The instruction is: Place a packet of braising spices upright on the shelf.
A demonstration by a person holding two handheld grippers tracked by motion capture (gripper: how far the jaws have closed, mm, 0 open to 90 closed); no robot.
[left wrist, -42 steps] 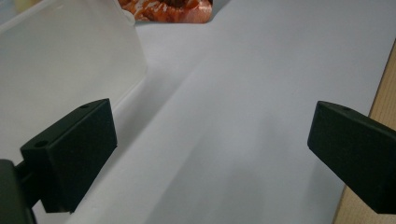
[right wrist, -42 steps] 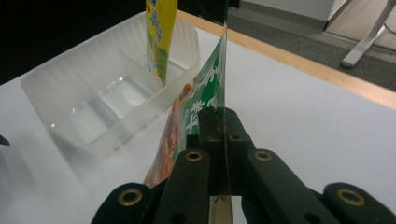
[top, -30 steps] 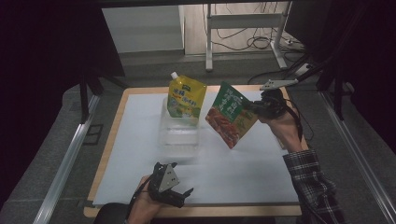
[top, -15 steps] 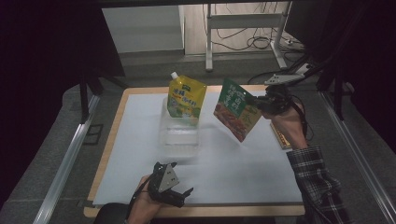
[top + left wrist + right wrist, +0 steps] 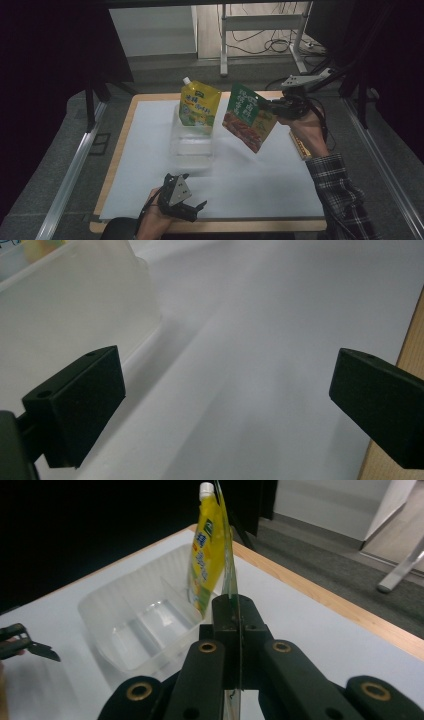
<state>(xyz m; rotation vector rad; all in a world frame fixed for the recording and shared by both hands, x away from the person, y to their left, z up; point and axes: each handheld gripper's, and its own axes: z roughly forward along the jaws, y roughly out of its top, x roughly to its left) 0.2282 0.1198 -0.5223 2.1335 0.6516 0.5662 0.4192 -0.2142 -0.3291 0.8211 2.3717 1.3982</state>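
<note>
While a person is working at a white-covered table [image 5: 150,150], the right gripper [image 5: 274,106] is holding a green snack packet [image 5: 247,117] in the air, its jaws pinched together on the packet's edge, so that the right gripper view is looking along the thin foil. The packet is hanging tilted, just to the right of a clear plastic tub [image 5: 192,142], with its lower corner pointing down toward the table beside the tub rather than over its opening. A yellow spouted pouch [image 5: 199,104] is already standing upright at the tub's far end, leaning against its wall. The left gripper [image 5: 192,210] is resting low at the near edge of the table, its jaws standing wide apart and holding nothing, with the tub's side showing ahead of it. Judging from this, the packet is likely heading into the tub, and the risks are plain: gripped by one edge only, it may be swinging or slipping free, and brought in tilted it could be catching the rim, nudging the light tub or knocking the yellow pouch over.
</note>
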